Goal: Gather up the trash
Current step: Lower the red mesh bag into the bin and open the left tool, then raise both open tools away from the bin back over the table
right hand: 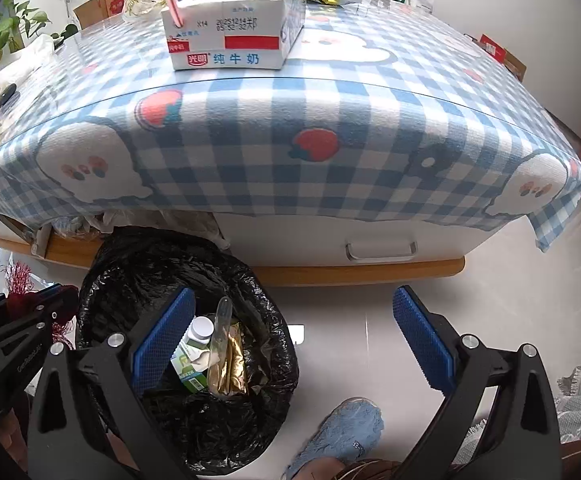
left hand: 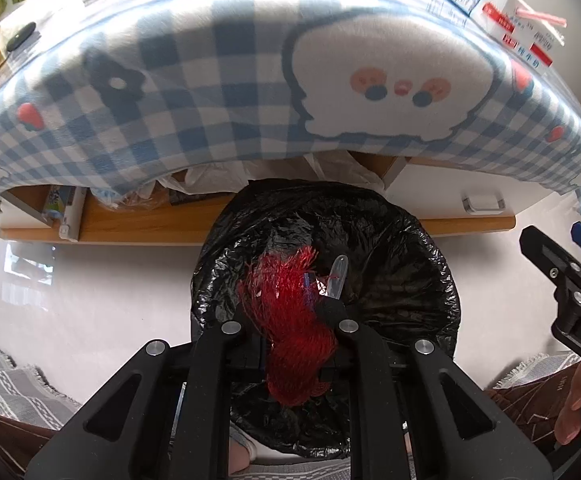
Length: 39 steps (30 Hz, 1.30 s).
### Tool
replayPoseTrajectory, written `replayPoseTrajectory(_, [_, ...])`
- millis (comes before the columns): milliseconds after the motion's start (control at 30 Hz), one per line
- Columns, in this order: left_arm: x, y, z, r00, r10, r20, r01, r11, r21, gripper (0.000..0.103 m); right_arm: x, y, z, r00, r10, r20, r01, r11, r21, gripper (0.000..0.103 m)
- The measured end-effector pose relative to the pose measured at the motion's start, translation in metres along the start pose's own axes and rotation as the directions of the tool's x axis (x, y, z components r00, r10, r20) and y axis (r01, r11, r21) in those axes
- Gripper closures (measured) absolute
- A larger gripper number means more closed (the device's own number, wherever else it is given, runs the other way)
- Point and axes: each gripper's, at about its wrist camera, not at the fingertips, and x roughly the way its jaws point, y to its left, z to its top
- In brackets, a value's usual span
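Red net sits pinched in the left gripper over the black-lined bin, ready to drop; the right gripper hangs spread, empty.

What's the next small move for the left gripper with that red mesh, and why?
Probably open the left gripper and let go. It is shut on the red mesh netting, which hangs directly over the open mouth of the black-lined trash bin, where other trash already lies. The right gripper is open and empty, so nothing else needs dropping.
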Motion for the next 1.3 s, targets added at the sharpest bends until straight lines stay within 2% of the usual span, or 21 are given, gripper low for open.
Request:
replayPoseTrajectory(333, [0.031,-0.019,0.000,0.999,-0.020,-0.041,0.021,1.000,0.021,0.090,0.033,-0.020,-0.009,0.998,-0.007,-0.057,0.010,0.999,0.042,0.008])
replayPoseTrajectory(667, [0.051,-0.028,0.002,0.997,-0.031,-0.072,0.033,0.999,0.027,0.086,0.048,-0.023,-0.010,0.997,-0.009,-0.071,0.012,0.999,0.047,0.008])
replayPoseTrajectory(833, [0.049,-0.026,0.003,0.998,-0.025,-0.052,0.026,0.999,0.019,0.076,0.048,-0.017,-0.008,0.997,-0.014,-0.069,0.017,0.999,0.036,0.008])
replayPoseTrajectory(1000, [0.042,-0.021,0.003,1.000,-0.018,-0.022,0.018,1.000,0.006,0.051,0.045,-0.013,-0.008,0.998,-0.009,-0.062,0.011,1.000,0.028,0.008])
replayPoseTrajectory(1100, [0.035,-0.016,0.004,1.000,-0.016,0.000,0.016,1.000,-0.003,0.039,0.043,-0.012,-0.007,0.998,-0.004,-0.061,0.006,0.999,0.032,0.008])
replayPoseTrajectory(1300, [0.020,-0.008,0.002,0.999,-0.011,0.039,0.012,1.000,-0.017,0.021,0.031,-0.007,-0.004,0.999,0.005,-0.043,-0.004,1.000,0.031,0.008])
